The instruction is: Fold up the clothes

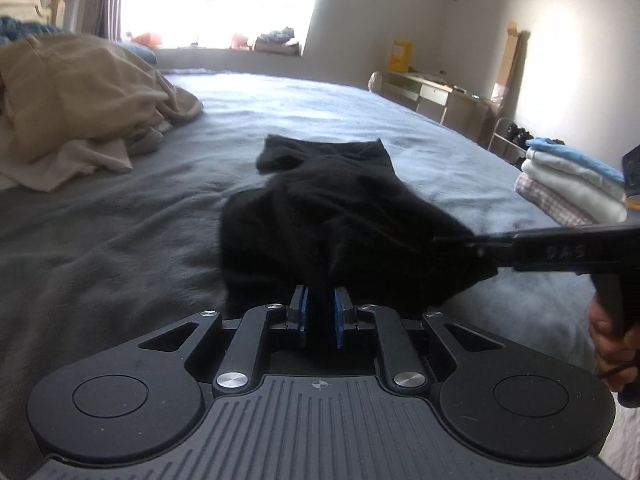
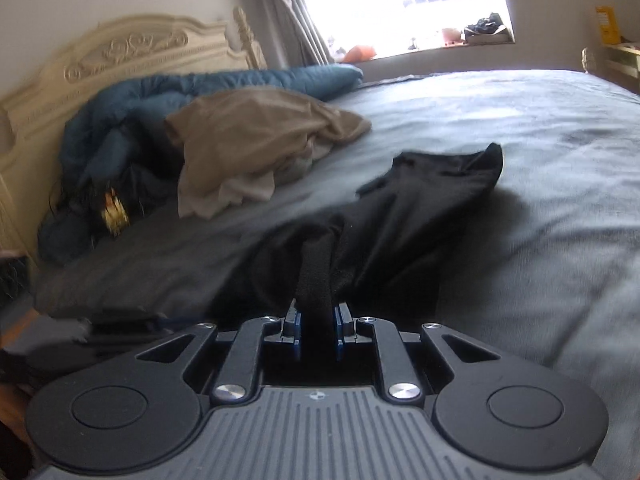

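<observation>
Black garment, edges pinched by left tool and right tool, over grey bed.

The black garment hides the fingertips of the left gripper, and the same cloth swallows those of the right gripper; only the blue pads show at its edge. In the left wrist view the folded stack is cut off by the right border, as is the hand there. In the right wrist view the dark clutter beside the headboard is smeared by blur, its yellow patch unreadable. Small items on the windowsill are washed out by glare.
</observation>
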`<action>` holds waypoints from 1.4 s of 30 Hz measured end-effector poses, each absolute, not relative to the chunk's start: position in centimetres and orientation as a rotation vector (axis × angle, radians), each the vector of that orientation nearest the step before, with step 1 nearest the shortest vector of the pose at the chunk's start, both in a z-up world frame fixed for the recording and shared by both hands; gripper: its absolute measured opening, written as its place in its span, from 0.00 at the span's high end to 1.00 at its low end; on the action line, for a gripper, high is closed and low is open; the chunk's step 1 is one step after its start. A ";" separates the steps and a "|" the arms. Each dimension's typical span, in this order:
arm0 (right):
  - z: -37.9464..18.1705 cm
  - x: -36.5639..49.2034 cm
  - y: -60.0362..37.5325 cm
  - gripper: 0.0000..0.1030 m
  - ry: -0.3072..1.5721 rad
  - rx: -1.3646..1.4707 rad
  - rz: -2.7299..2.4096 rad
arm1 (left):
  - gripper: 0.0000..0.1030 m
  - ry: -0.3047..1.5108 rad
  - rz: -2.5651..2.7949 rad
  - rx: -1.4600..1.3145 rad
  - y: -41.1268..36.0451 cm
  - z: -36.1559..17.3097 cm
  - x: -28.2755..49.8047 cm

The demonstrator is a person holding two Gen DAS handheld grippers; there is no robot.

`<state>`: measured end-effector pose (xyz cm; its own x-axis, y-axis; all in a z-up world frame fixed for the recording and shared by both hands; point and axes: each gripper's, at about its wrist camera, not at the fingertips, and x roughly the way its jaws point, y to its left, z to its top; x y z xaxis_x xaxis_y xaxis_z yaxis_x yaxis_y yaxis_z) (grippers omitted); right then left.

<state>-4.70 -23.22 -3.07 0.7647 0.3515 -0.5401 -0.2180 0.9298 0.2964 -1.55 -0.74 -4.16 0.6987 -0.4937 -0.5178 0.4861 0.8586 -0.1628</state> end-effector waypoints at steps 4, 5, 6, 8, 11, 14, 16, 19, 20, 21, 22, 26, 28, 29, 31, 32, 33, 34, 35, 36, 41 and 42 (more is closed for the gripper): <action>-3.8 -5.6 -22.3 0.84 0.635 0.191 0.299 | 0.69 0.545 -0.501 -0.006 0.6 -3.4 -2.7; -3.9 -5.8 -22.2 0.83 0.633 0.184 0.299 | 0.67 0.540 -0.495 -0.007 0.7 -3.2 -2.7; -4.0 -6.0 -22.0 0.83 0.632 0.177 0.299 | 0.66 0.534 -0.493 -0.010 0.8 -2.9 -2.7; -4.2 -6.4 -21.7 0.83 0.627 0.165 0.299 | 0.57 0.537 -0.505 -0.008 0.1 -2.9 -2.2; -4.4 -6.9 -21.3 0.83 0.617 0.148 0.291 | 0.44 0.548 -0.532 0.000 -1.6 -3.0 -1.2; -4.5 -7.7 -21.2 0.83 0.607 0.124 0.269 | 0.34 0.559 -0.560 0.007 -3.2 -3.2 -0.3; -4.5 -8.2 -21.4 0.80 0.607 0.123 0.254 | 0.34 0.566 -0.578 0.012 -4.2 -3.3 0.4; -4.3 -8.8 -22.5 0.73 0.617 0.160 0.243 | 0.33 0.577 -0.605 0.020 -5.9 -3.4 1.3; -4.2 -9.0 -23.1 0.66 0.616 0.178 0.240 | 0.33 0.581 -0.614 0.022 -6.4 -3.5 1.6; -4.2 -9.3 -23.8 0.61 0.614 0.200 0.233 | 0.33 0.584 -0.616 0.027 -6.8 -3.6 1.9; -4.1 -9.5 -24.6 0.57 0.609 0.229 0.222 | 0.34 0.587 -0.606 0.033 -7.0 -3.8 2.0; -4.2 -9.4 -28.5 0.54 0.602 0.359 0.167 | 0.53 0.585 -0.576 0.018 -6.9 -4.2 2.1; -4.4 -8.6 -30.3 0.54 0.607 0.428 0.140 | 0.58 0.588 -0.572 -0.001 -6.5 -4.2 2.0; -4.4 -8.1 -30.9 0.54 0.606 0.450 0.133 | 0.65 0.588 -0.571 -0.009 -6.4 -4.1 1.9; -4.1 -6.9 -31.4 0.53 0.596 0.466 0.135 | 0.71 0.578 -0.577 -0.010 -6.1 -4.1 1.5; -4.0 -6.3 -31.7 0.53 0.590 0.474 0.136 | 0.75 0.571 -0.583 -0.006 -6.2 -4.0 1.3; -3.7 -5.5 -31.7 0.54 0.586 0.469 0.143 | 0.76 0.565 -0.589 -0.001 -6.2 -4.0 1.1; -3.3 -4.5 -31.3 0.53 0.582 0.449 0.157 | 0.78 0.558 -0.595 0.003 -6.2 -4.0 0.9; -2.9 -3.4 -30.9 0.53 0.579 0.429 0.171 | 0.78 0.554 -0.600 0.005 -6.3 -4.0 0.7; -2.5 -2.3 -30.6 0.52 0.574 0.408 0.181 | 0.78 0.552 -0.603 0.003 -6.2 -4.1 0.6; -2.0 4.7 -30.9 0.32 0.582 0.410 0.111 | 0.80 0.558 -0.618 -0.036 -5.5 -4.5 0.9; -2.4 6.4 -31.5 0.30 0.596 0.436 0.089 | 0.80 0.560 -0.622 -0.044 -5.4 -4.6 0.9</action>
<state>6.42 -31.48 -2.40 0.8267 0.2054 -0.5238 0.0426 0.9054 0.4223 0.92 -5.38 -4.58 0.6702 -0.5629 -0.4838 0.5399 0.8170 -0.2027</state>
